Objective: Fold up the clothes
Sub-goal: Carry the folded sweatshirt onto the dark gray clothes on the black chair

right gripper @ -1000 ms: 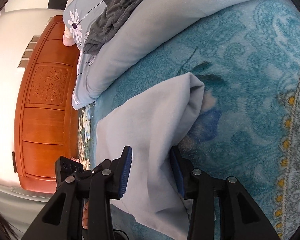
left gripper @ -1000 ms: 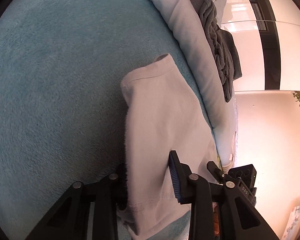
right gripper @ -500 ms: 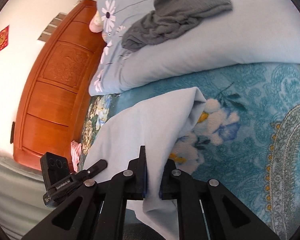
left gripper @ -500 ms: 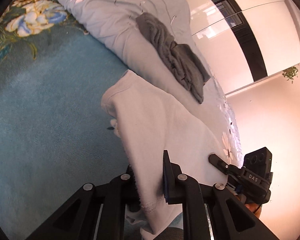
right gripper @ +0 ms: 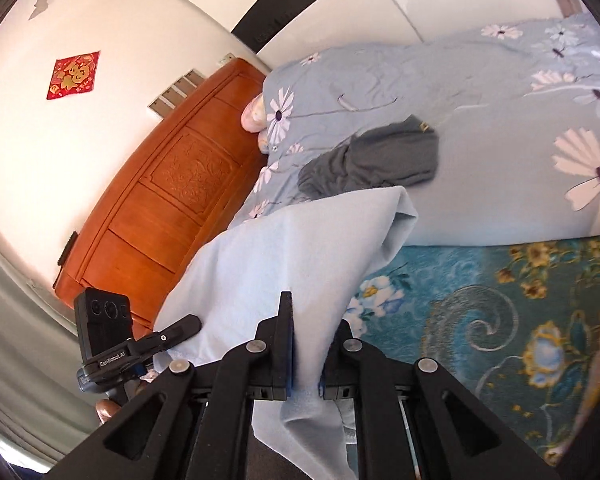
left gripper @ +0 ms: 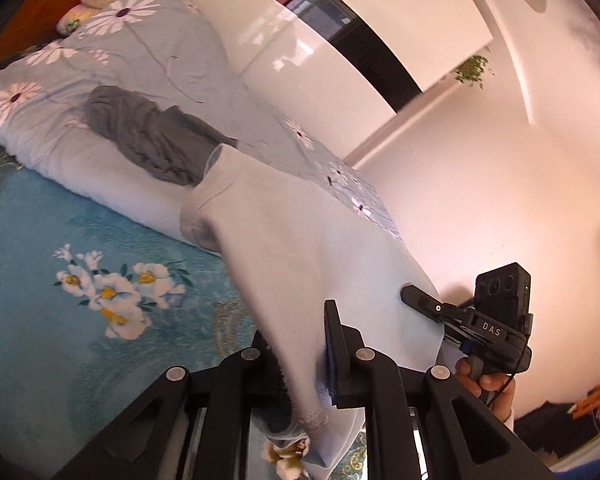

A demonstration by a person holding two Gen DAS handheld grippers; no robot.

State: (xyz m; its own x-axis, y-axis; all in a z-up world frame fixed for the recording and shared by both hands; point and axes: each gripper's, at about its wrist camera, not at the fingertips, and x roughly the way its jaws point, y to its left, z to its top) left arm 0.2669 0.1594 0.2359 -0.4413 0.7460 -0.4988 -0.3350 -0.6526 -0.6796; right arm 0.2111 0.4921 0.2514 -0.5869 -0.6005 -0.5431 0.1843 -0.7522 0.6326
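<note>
now two hand-held grippers, left hand-held gripper (left gripper: 300, 356), right hand-held gripper (right gripper: 308, 344), one pale blue garment (left gripper: 300, 248), one grey garment (left gripper: 152, 140)

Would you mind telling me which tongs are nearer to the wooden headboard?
Left. The left tongs hold the blue garment on its wooden headboard side; the right tongs hold the opposite edge, farther away.

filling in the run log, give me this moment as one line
task: fold clothes | left tongs: shut on pale blue garment | right tongs: shut on pale blue garment | garment: held above teal blanket | grey garment: on duvet, untouched
</note>
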